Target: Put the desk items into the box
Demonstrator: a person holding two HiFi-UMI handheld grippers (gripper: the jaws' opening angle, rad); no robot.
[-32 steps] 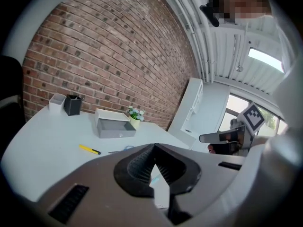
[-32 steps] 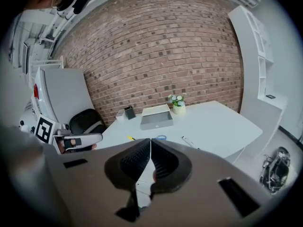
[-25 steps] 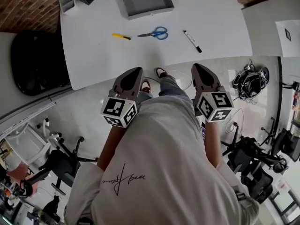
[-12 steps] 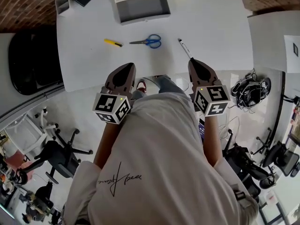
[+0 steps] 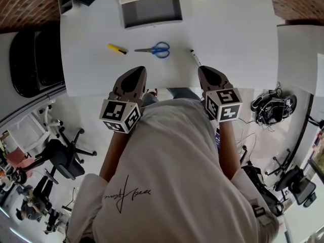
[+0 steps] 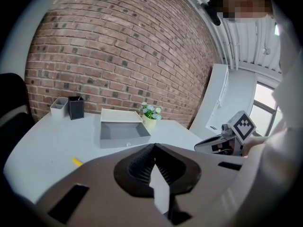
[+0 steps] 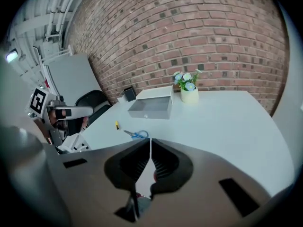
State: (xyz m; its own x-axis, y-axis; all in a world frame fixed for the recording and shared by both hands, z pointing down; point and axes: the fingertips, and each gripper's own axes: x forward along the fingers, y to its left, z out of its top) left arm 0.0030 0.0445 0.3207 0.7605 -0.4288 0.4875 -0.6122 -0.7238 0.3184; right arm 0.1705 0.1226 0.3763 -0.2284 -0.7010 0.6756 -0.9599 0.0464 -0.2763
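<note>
**Inspector:** State of the fingers, left side first.

**Operator:** On my left gripper (image 5: 137,71) the fingers (image 6: 139,162) meet at the tips, with nothing between them. My right gripper (image 5: 202,69) is the same: fingers together, empty. Both are poised over the near edge of the worktop (image 5: 233,34), pointing forward and down.

**Inspector:** Location of the desk items?

**Operator:** Three lie in a row across the worktop, none of them in the box (image 5: 151,10). The box stands open at the far edge, beyond the row, and its interior looks bare. From the left:
- A small yellow item (image 5: 116,48) lies ahead and to the left of my left fingers. I cannot tell whether it is a marker or a cutter.
- The scissors (image 5: 153,49) lie ahead between the two grippers, somewhat nearer the left one.
- The pen (image 5: 195,57) lies just ahead of my right fingers, apart from them.

**Inspector:** Which relation governs the coming move?

**Operator:** In my judgement, the pen against the right fingers, as that is the closest pairing on the worktop. Its long axis runs diagonally, with the far end leaning left and the near end aimed almost at my right fingertips. That puts it nearly in line with the gripper. The fingers would have to part and come in across the barrel, not along it.

**Inspector:** And the other two?

**Operator:** Both lie crosswise to my reach. The scissors have blades to the left and blue handles to the right. The yellow item is slightly tilted. Either suits the left gripper better.
</note>
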